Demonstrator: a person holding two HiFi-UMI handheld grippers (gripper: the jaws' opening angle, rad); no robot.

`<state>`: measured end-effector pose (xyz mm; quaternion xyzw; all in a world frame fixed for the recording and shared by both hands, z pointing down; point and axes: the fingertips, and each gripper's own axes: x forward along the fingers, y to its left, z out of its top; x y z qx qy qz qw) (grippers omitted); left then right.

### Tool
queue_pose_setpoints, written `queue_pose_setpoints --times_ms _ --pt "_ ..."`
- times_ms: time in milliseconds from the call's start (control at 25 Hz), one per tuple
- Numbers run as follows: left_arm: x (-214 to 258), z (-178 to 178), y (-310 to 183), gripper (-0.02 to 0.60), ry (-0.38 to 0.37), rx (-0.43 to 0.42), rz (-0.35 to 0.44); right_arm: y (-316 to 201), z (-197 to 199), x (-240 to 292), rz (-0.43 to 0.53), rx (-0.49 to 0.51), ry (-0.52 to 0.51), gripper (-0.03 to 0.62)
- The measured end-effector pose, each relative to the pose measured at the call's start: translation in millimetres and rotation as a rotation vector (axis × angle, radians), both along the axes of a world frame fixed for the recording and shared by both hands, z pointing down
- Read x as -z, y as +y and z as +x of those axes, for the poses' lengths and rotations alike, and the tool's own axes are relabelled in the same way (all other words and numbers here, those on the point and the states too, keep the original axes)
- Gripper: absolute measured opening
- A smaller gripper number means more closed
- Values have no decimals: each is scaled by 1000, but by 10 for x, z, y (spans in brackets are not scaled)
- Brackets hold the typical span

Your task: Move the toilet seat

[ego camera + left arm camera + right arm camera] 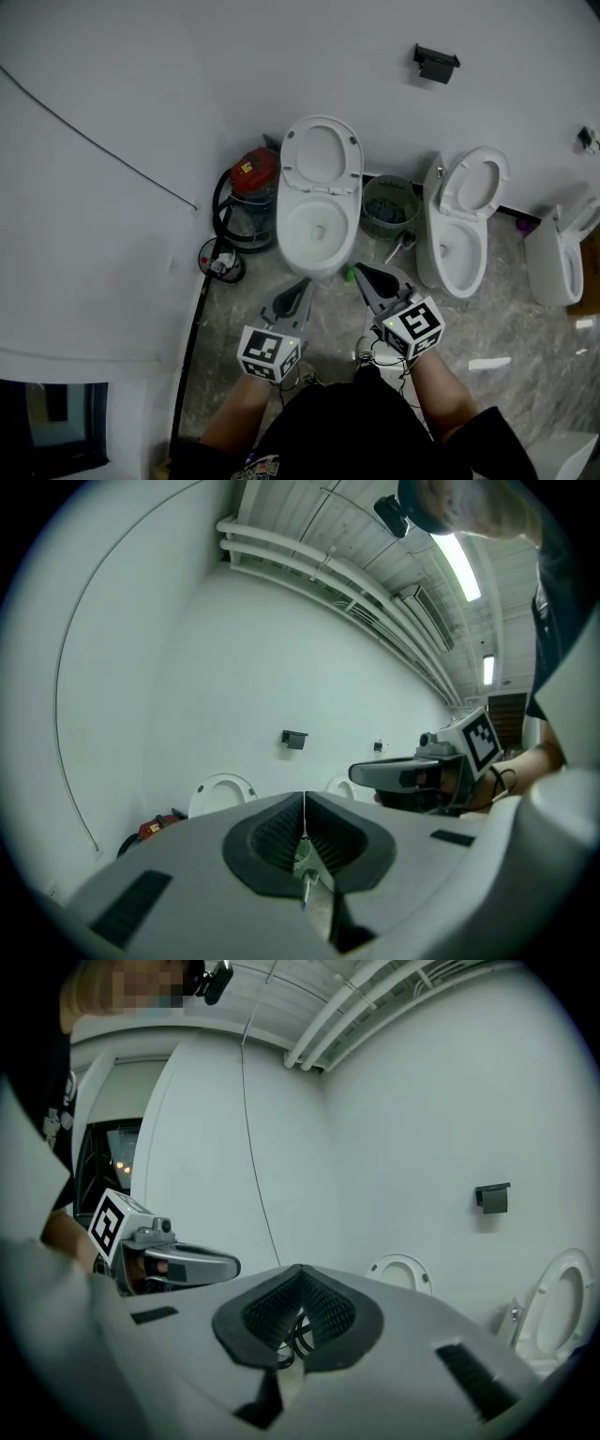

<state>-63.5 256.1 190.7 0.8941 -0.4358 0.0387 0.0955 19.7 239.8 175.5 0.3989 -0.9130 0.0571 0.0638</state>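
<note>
A white toilet (317,225) stands against the wall straight ahead, and its seat (321,155) is raised upright against the wall. That seat shows as a white ring in the left gripper view (221,792) and in the right gripper view (401,1272). My left gripper (304,284) hovers just in front of the bowl's near rim, jaws shut with nothing between them. My right gripper (362,273) is beside it at the bowl's front right, also shut and empty. Neither touches the toilet.
A red vacuum cleaner (251,180) with black hose sits left of the toilet. A green basket (390,207) stands between it and a second toilet (462,225); a third toilet (560,253) is far right. A black holder (436,63) is on the wall.
</note>
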Motion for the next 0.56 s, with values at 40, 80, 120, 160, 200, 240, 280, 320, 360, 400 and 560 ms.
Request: queue_pose_setpoints --times_ms 40,80,120,160,200,240,280,320,360,400,560 --pt "-2 8 1 6 0 -1 -1 3 4 -2 -2 -1 -2 5" --pt "-4 15 -1 6 0 -2 -1 3 9 -3 -4 -1 -3 5" --pt "-5 19 -5 6 0 -2 -1 -1 10 -1 -4 -2 -3 5" --pt "-4 18 -8 6 1 -1 -1 -5 9 8 -5 -4 -1 5" --pt "-3 15 -8 6 2 -1 -2 -10 7 25 -5 -7 2 5" --pt "-1 11 -5 6 3 0 -2 -12 3 41 -6 -11 5 5" --pt "0 6 3 6 4 0 -2 -6 -3 43 -6 -11 5 5" --pt "-1 2 11 6 5 1 -2 8 -9 30 -5 -7 1 5" --pt "-2 -1 17 6 6 2 -2 20 -15 16 -5 -3 -3 5" --pt "-2 -3 19 6 7 3 -3 25 -18 7 -5 -1 -5 5" --pt "-1 -14 5 6 10 8 -2 20 -30 -3 -16 1 -4 5"
